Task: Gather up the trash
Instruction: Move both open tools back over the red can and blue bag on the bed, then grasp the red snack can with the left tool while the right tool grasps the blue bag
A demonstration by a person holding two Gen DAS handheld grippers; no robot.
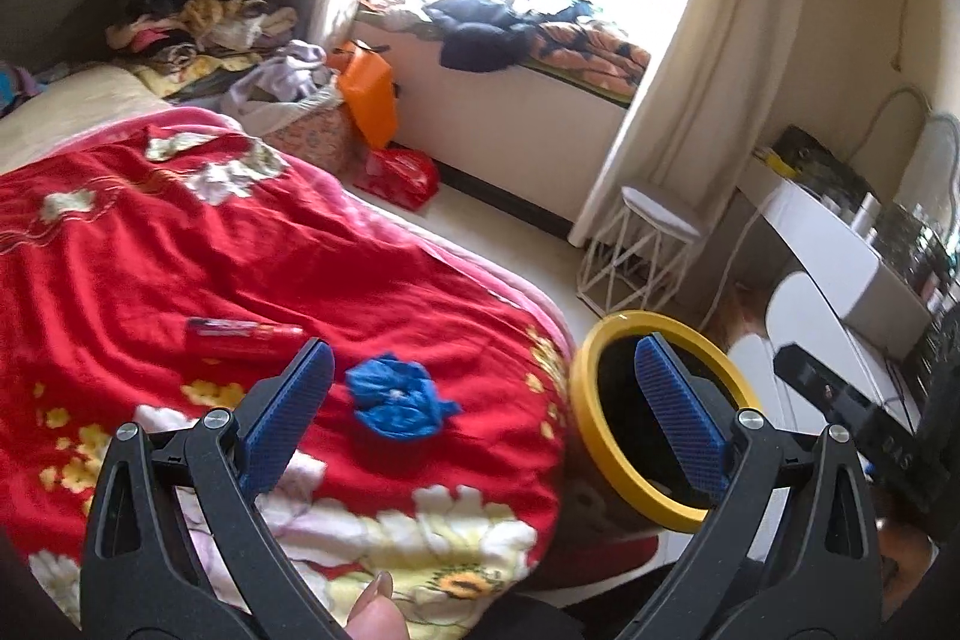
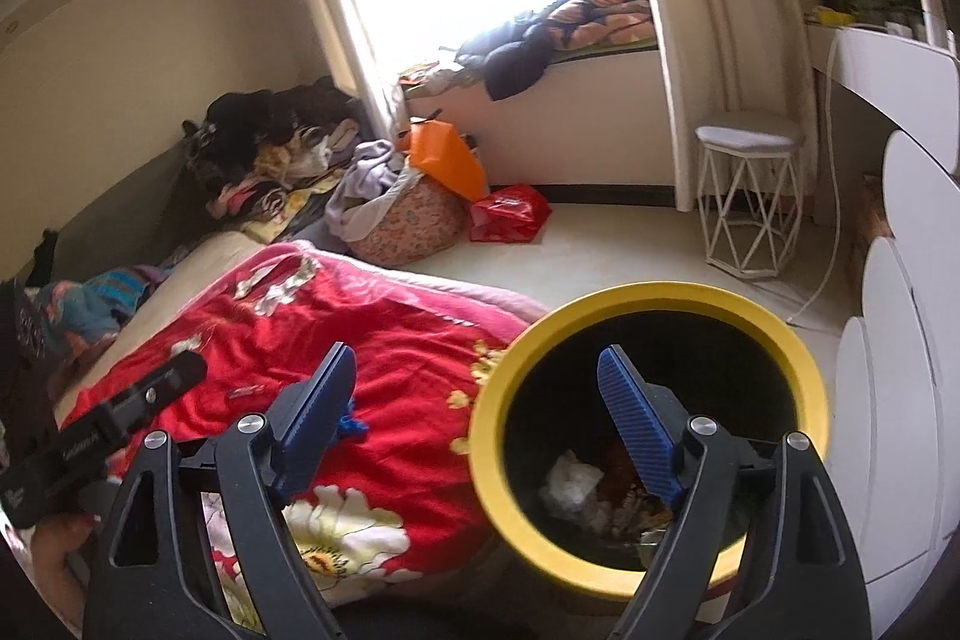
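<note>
A crumpled blue piece of trash point(image 1: 399, 396) lies on the red floral blanket point(image 1: 180, 268), just ahead of my left gripper point(image 1: 486, 358), which is open and empty above it. A red wrapper point(image 1: 240, 335) lies on the blanket further left. A yellow-rimmed black bin point(image 2: 651, 436) stands beside the bed and holds crumpled white paper point(image 2: 570, 481) and other scraps; it also shows in the left wrist view point(image 1: 651, 400). My right gripper point(image 2: 480, 376) is open and empty, its right finger over the bin's mouth. A bit of the blue trash point(image 2: 354, 424) peeks past its left finger.
A white wire stool point(image 2: 750, 196) stands by the curtain. A white desk point(image 2: 888, 58) and white drawers point(image 2: 900, 400) are at the right. A laundry basket point(image 2: 402, 214), an orange bag point(image 2: 447, 157) and a red bag point(image 2: 510, 214) sit on the floor beyond the bed.
</note>
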